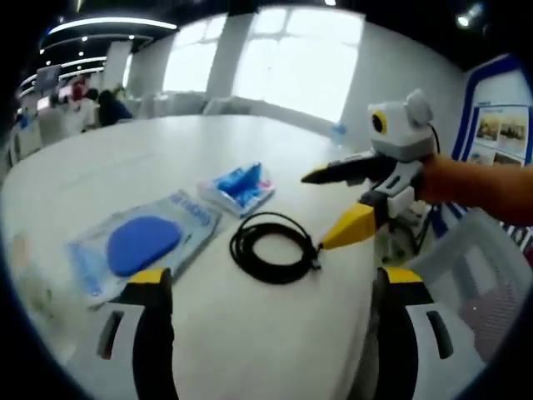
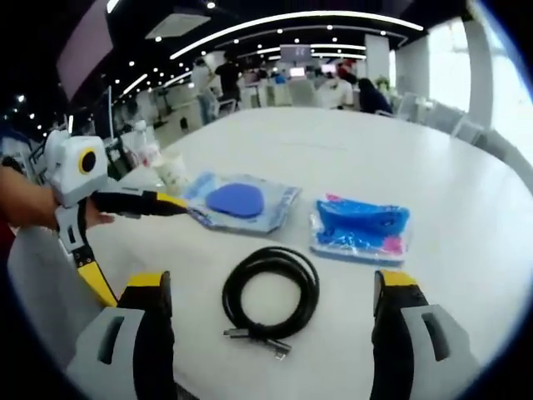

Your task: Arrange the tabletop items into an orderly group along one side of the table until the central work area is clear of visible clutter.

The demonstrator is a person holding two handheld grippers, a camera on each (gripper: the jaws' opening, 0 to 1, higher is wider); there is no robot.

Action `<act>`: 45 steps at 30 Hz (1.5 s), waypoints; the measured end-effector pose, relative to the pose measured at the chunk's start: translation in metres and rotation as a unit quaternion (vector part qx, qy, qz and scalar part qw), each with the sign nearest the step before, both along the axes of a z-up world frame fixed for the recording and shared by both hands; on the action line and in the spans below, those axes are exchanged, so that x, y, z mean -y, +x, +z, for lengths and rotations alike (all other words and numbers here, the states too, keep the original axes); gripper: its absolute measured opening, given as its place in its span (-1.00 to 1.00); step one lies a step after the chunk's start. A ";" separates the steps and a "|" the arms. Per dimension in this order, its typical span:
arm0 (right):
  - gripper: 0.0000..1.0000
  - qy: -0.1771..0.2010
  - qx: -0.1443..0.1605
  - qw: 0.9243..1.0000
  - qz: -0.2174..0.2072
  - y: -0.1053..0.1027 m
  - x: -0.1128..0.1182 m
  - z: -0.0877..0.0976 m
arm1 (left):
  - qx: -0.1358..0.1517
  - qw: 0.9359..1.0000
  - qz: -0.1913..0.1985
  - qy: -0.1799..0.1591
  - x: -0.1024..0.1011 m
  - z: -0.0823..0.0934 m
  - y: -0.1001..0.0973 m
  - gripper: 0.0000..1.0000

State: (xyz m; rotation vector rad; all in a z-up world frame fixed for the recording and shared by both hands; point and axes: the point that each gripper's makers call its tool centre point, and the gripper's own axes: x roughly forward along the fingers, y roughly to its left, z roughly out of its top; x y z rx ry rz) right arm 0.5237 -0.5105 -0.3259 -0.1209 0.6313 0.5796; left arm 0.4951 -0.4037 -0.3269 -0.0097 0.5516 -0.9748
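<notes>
A coiled black cable (image 1: 271, 247) (image 2: 271, 300) lies on the white table (image 1: 125, 158) (image 2: 333, 142), just ahead of both grippers. Beyond it rest a clear bag holding a round blue pad (image 1: 146, 243) (image 2: 237, 202) and a blue-and-pink packet (image 1: 240, 187) (image 2: 360, 227). My left gripper (image 1: 275, 279) (image 2: 150, 254) is open with nothing between its jaws; in the right gripper view one jaw tip reaches the bag's edge. My right gripper (image 2: 271, 279) (image 1: 312, 211) is open too, its lower yellow jaw close to the cable's side.
A paper cup (image 2: 172, 173) and bottles (image 2: 146, 150) stand near the table edge past the bag. A white mesh chair (image 1: 487, 283) sits off the table's side. People sit at far tables (image 2: 333, 83). A blue display board (image 1: 500, 125) stands behind.
</notes>
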 end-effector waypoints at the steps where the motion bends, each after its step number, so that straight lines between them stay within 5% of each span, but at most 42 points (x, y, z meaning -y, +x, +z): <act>1: 0.99 0.001 0.001 1.000 -0.001 -0.001 0.000 0.001 | -0.001 1.000 0.002 -0.001 -0.003 0.001 -0.001 0.99; 15: 0.99 0.014 0.026 0.999 -0.013 -0.009 -0.003 0.015 | 0.037 0.997 0.057 -0.028 -0.077 0.048 -0.013 0.99; 28: 0.99 0.013 0.031 0.999 -0.007 -0.019 -0.011 0.018 | 0.044 0.993 0.102 -0.030 -0.134 0.057 -0.028 0.98; 45: 0.99 0.039 0.056 0.997 -0.030 -0.032 -0.005 0.045 | 0.065 0.975 0.210 -0.029 -0.208 0.065 -0.054 0.93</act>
